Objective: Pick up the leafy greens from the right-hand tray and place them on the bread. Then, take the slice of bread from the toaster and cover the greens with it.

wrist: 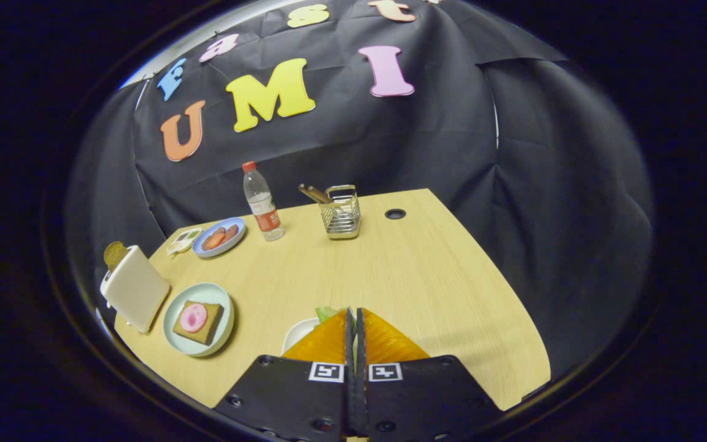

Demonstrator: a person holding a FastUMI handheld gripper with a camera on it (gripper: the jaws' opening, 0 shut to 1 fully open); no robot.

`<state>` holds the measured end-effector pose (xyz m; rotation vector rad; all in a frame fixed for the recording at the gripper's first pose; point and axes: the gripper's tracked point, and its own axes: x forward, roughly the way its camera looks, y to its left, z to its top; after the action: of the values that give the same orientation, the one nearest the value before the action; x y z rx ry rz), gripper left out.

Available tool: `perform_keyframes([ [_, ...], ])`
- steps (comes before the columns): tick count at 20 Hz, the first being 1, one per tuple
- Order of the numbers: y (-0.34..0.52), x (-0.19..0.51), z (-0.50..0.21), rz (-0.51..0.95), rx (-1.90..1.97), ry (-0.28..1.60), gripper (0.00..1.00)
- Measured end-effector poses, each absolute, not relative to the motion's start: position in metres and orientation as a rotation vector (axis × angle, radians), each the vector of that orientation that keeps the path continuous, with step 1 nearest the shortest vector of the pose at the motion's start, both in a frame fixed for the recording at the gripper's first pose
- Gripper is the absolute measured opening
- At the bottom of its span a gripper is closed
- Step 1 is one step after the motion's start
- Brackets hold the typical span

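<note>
Gripper clenched, fingers together above white tray; whether leafy greens are pinched: cannot tell. Bread on plate far left, toaster beside it, slice up for grabbing.

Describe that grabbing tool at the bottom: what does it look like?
The handheld two-finger gripper has two wedge-shaped, ribbed fingers tapering to a point, pressed together. Each is mounted on a black angular plate with round screws and a small square black-and-white marker.
</note>
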<state>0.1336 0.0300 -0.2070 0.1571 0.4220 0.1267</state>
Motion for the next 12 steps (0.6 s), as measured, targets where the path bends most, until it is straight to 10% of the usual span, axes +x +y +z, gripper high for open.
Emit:
perform_keyframes([
  [12, 0.095, 0.106, -0.128, 0.107, 0.09, 0.358, 0.0],
])
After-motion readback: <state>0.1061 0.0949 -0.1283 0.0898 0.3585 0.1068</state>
